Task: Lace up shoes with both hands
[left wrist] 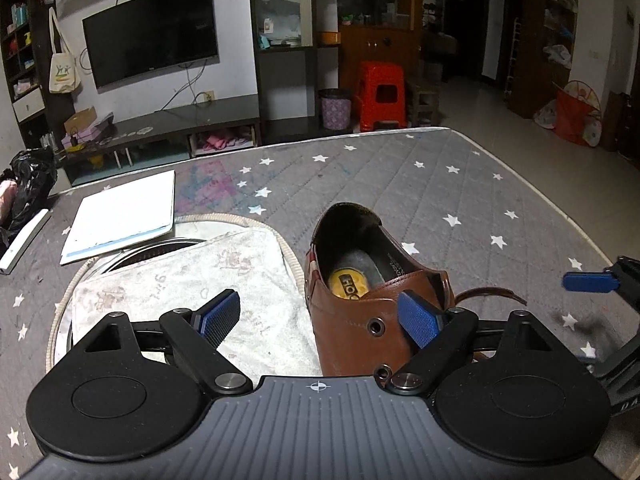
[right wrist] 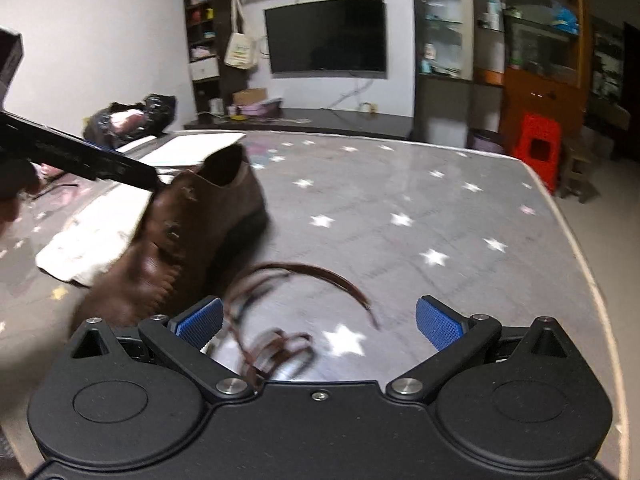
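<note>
Grey star-patterned mattress carries everything. Nearest, left tongs stand apart, empty, with the brown shoe just beyond. Right tongs gape over a loose, blurred lace. Farther left lies a white towel.

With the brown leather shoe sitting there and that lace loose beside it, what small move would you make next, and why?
Probably lower the right hand-held gripper and close it on the loose brown lace. Its jaws stand open and pinch nothing, the lace lies blurred on the grey star-patterned cover just ahead of them, and the brown leather shoe shows empty eyelets. The left hand-held gripper is open too.
</note>
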{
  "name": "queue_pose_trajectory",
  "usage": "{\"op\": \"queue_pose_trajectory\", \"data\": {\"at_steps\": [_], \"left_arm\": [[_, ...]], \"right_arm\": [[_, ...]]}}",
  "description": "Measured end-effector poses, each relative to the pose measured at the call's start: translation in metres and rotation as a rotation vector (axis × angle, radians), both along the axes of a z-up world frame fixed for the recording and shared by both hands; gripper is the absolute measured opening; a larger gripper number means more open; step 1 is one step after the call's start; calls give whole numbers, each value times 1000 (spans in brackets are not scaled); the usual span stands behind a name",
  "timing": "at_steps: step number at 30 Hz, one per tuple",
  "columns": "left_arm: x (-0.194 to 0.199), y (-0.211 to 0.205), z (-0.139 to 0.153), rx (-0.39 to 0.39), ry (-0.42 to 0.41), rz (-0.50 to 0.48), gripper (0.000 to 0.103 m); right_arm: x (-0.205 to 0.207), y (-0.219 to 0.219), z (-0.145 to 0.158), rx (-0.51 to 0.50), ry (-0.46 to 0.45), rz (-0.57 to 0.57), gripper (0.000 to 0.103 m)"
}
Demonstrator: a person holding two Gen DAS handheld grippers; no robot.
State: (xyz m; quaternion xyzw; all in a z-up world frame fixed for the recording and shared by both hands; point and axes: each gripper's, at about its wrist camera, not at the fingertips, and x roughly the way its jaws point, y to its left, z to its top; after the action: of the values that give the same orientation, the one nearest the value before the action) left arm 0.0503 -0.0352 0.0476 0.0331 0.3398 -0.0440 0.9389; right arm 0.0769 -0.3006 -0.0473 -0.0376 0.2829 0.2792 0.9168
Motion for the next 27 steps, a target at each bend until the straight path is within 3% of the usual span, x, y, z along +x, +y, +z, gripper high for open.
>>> {"op": "queue_pose_trajectory", "data": {"at_steps": [1,4,6,8,12,14,17,20,22,27], "left_arm": [[1,-1,1,1,0,1,87],[1,-1,1,0,2,0,87],[2,0,1,-3,5,2,87],[3,0,0,-4,6,1,87],[3,1,-1,-8,8,-1,87],[3,1,-1,-10,8,-1,87],[1,2,-1,-12,7,-2,87],[4,-1,-4,-5,13,-3,87],[5,-1,-5,-4,14,-4,87],[3,3,-5,-7,6,-9,87]], "right_arm": [[1,5,1,9,6,20,103],[-1,23,0,9,32,84,90],[-2,29,-4,0,54,112,76],[-1,31,-8,-7,84,129,55],[-3,33,-13,-14,98,134,44],[-5,33,-12,-12,98,141,24],[-5,34,-13,-28,96,135,5],[-5,30,-11,-58,47,80,5],[-4,21,-7,-38,37,25,4],[1,11,-10,-116,36,-69,8]]}}
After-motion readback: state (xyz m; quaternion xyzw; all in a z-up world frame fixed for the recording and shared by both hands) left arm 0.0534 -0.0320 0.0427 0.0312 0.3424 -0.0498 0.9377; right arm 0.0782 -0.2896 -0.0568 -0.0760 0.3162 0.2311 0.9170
